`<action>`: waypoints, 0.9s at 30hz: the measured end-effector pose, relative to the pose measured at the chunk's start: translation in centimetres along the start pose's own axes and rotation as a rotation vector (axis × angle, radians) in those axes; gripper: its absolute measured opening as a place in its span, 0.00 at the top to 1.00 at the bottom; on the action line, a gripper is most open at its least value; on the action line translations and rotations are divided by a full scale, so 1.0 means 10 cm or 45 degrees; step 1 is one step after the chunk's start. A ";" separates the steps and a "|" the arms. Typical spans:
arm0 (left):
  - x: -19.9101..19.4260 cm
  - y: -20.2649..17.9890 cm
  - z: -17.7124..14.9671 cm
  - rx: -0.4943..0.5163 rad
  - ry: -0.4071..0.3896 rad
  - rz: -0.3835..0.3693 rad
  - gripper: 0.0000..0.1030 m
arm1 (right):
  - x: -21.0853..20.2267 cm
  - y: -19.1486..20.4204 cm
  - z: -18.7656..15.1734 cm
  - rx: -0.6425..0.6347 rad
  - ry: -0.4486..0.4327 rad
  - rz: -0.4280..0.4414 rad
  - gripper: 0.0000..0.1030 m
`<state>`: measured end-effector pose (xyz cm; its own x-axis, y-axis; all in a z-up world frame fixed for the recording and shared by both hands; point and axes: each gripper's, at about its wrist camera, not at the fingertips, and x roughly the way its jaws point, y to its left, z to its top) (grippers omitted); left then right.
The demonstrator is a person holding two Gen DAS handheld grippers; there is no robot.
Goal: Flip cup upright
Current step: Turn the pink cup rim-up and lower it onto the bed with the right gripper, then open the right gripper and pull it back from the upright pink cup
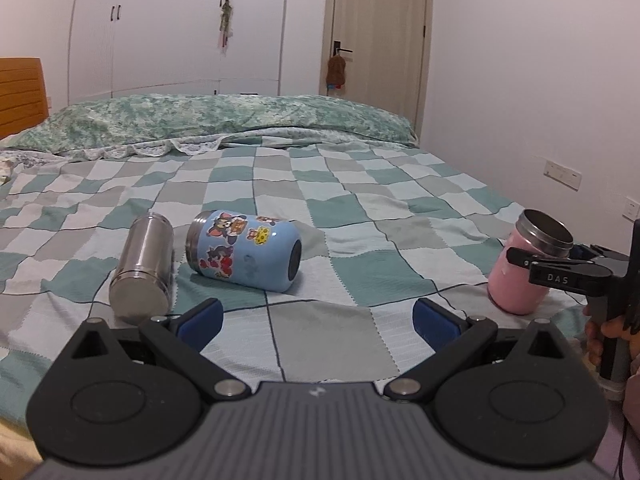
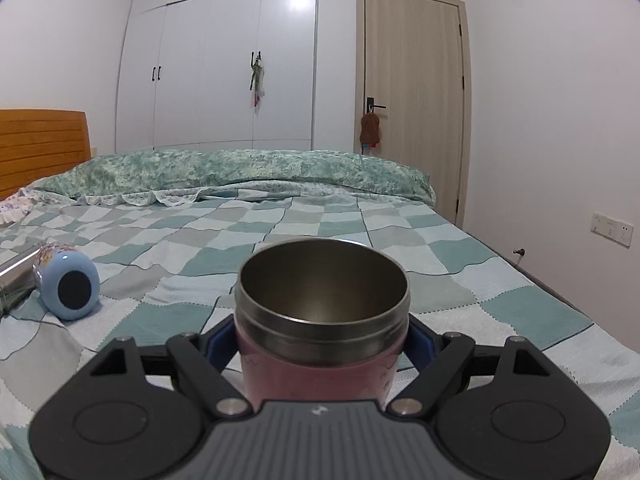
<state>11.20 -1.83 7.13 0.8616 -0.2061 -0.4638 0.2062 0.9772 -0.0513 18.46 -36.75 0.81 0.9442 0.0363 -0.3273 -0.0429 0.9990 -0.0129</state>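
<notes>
A bed covered with a green, grey and white checked blanket (image 1: 340, 208) carries three cups. Near the blanket's right edge, the pink cylindrical cup with a steel rim (image 1: 524, 276) stands mouth-up, tilted slightly, its base touching the blanket. The right gripper (image 2: 322, 344) has its two blue-padded fingers (image 2: 218, 344) closed against the cup's sides just below the steel band; in the right wrist view the cup fills the gap between the jaws and its dark empty interior faces the camera. In the left wrist view the same gripper reaches in from the right edge of the bed, with part of the person's hand (image 1: 604, 332) visible on its handle.

The left gripper (image 1: 318, 318) hovers over the near edge of the blanket with its jaws spread wide, the blue pads (image 1: 202, 318) well apart and holding nothing.

Towards the blanket's left side lie two more cups, both on their sides. The light blue cup with cartoon stickers (image 1: 244, 250) rests with its steel-rimmed mouth pointing left and its dark round base pointing right and towards the camera. Just beside it, further left, the plain stainless steel cylindrical cup (image 1: 142, 270) lies lengthwise with one flat end towards the near edge. The two sit close together; whether they touch cannot be told. Both are well apart from the pink cup.

A rolled green patterned quilt (image 1: 224, 122) runs along the far edge of the bed.
</notes>
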 end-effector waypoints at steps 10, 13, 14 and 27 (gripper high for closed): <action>-0.38 0.07 -0.10 -0.041 -0.155 0.054 0.00 | -0.65 -0.03 -0.02 -0.005 -0.157 0.006 0.00; -0.52 0.08 -0.18 -0.047 -0.205 0.077 0.00 | -0.93 0.01 -0.09 -0.021 -0.203 0.032 0.00; -0.56 0.09 -0.21 -0.048 -0.216 0.084 0.00 | -1.01 0.03 -0.12 -0.023 -0.212 0.045 0.00; -0.60 0.20 -0.78 -0.056 -0.272 0.327 0.00 | -1.39 0.50 -0.45 -0.152 -0.259 0.126 0.00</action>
<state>2.84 1.72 2.90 0.9616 0.0452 -0.2706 -0.0461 0.9989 0.0030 3.65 -32.38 1.10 0.9793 0.1502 -0.1357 -0.1650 0.9806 -0.1056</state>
